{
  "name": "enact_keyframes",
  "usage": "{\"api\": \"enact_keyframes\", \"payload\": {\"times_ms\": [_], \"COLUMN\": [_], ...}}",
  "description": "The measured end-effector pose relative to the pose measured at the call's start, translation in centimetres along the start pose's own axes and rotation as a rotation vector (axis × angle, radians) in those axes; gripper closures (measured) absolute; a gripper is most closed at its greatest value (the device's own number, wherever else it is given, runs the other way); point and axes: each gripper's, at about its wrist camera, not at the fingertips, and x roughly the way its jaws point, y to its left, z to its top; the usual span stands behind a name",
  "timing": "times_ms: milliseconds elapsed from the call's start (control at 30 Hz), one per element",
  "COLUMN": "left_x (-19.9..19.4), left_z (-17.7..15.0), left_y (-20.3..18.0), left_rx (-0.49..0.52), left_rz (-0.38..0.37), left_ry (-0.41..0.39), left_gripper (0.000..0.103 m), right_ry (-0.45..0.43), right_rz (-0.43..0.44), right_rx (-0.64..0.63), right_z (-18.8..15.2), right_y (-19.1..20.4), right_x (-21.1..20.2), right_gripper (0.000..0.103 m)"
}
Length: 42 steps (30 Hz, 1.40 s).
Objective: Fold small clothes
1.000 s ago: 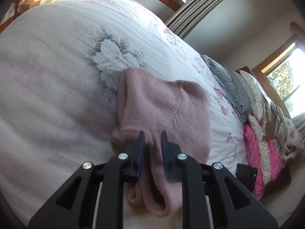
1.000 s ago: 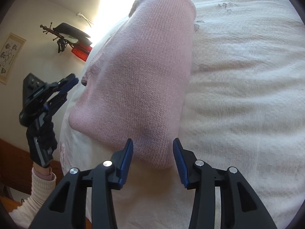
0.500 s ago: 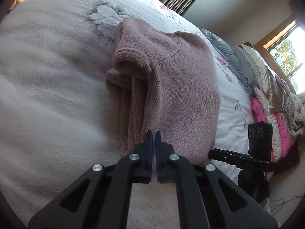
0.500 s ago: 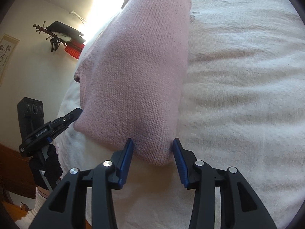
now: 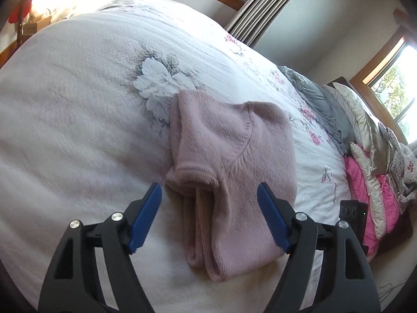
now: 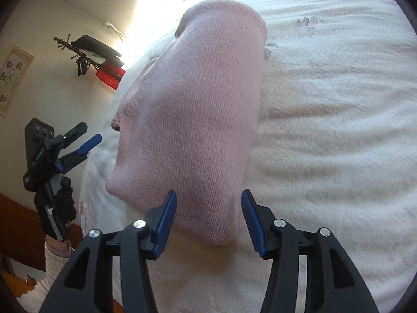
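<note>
A folded pink knitted sweater [image 5: 234,161] lies on a white flowered bedspread [image 5: 78,109]; in the right wrist view the sweater [image 6: 195,120] fills the middle. My left gripper [image 5: 209,198] is open, its blue-padded fingers spread wide just above the sweater's near folded end, holding nothing. My right gripper [image 6: 207,203] is open too, its fingers standing either side of the sweater's near edge without clamping it. The left gripper [image 6: 78,143] also shows in the right wrist view, held by a black-gloved hand [image 6: 56,208] beside the bed.
Grey, cream and pink pillows [image 5: 365,156] pile up at the bed's right end. A black device on a stand [image 5: 353,212] sits close to the bed edge. Curtains [image 5: 258,10] and a window lie behind; a wall shelf with red items [image 6: 104,70] hangs at left.
My left gripper was shut over the sweater's edge half a second ago; it has opened wide and pulled back and up. The right gripper stays open and has backed off slightly.
</note>
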Motion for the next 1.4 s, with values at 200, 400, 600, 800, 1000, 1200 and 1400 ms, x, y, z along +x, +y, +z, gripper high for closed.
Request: {"api": "enact_keyframes", "payload": {"times_ms": [200,400,600,800,1000,1200,1400], "left_x": [6.0,9.8,11.7,12.2,11.6,9.7,7.7], "left_z": [3.4,3.6,2.9,2.1,1.8,1.0,-1.0], "left_y": [2.9,4.1,1.8,0.6,0.8,-1.2,-6.4], "left_rx": [-0.096,-0.133,-0.062,0.002,-0.006,-0.038,-0.037], "left_rz": [-0.093,-0.207,-0.304,-0.281,-0.304,-0.412,-0.500], "left_ry": [0.149,0.212,0.249,0.240,0.226,0.188,0.188], "left_gripper": [0.029,0.028,0.029,0.037,0.063,0.069,0.070], "right_ry": [-0.029,-0.040,-0.063,-0.024,-0.031,-0.077,-0.113], "right_rz": [0.019,0.063,0.131,0.243,0.298,0.365,0.338], "right_rx": [0.001,0.031,0.088,0.154,0.252,0.230,0.155], "right_z": [1.5,2.7,4.5,7.0,7.7,6.8,4.9], "right_y": [-0.3,-1.2,-2.8,-4.0,-4.6,-4.5,-3.9], "right_x": [-0.7,-0.7,0.2,3.7,5.9,1.7,-6.2], "right_gripper": [0.047,0.044,0.034,0.010,0.010,0.041,0.056]}}
